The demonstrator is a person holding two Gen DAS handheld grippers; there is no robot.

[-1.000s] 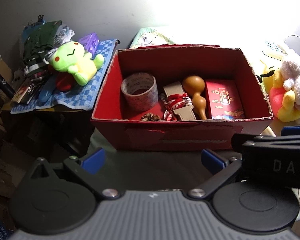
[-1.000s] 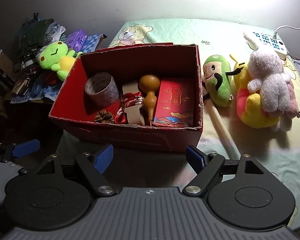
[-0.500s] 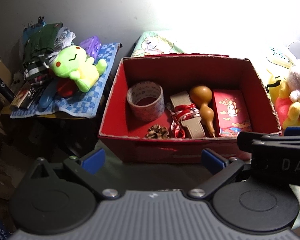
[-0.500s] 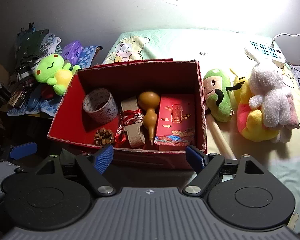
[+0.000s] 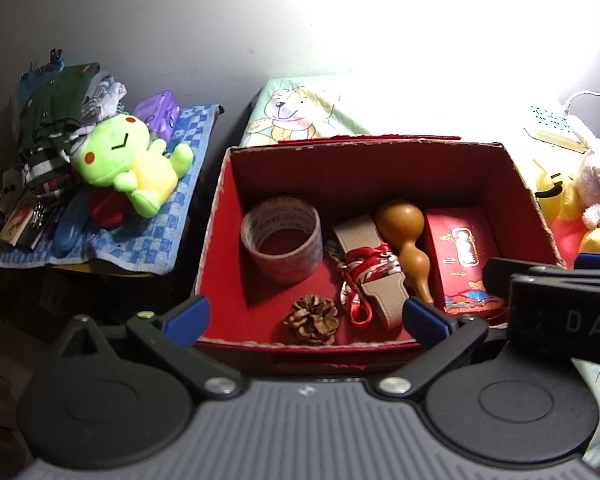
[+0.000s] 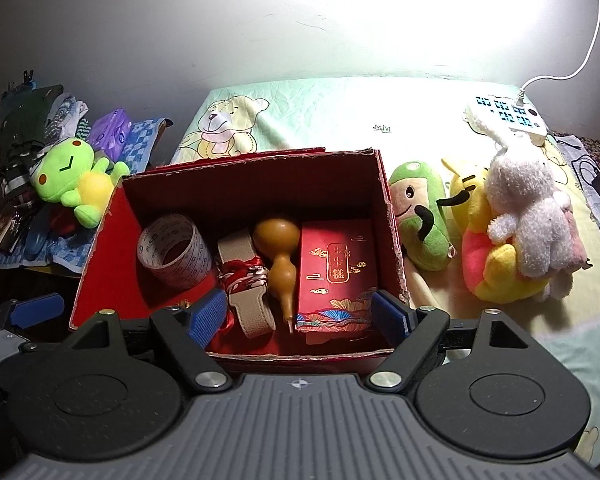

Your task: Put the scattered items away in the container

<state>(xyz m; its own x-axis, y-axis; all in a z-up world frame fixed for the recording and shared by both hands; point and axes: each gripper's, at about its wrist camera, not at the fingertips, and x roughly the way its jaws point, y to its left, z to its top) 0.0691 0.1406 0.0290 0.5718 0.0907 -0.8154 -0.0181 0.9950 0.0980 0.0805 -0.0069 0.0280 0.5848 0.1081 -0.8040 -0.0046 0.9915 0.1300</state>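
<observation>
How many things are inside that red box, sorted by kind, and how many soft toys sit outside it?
Tape roll: 1
Pine cone: 1
Beige strap with red cord: 1
Gourd: 1
Red packet: 1
Soft toys outside: 4 (frog, green one, yellow one, white rabbit)
Total: 9

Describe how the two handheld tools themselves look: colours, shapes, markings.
Both match. The left tool and the right tool each have a grey ribbed body, two round black discs, black angled linkage arms with silver screw heads, and blue pads on the fingers. In the left view the right tool's black side shows white letters "DAS". No sleeves or cables on the tools are visible.
</observation>
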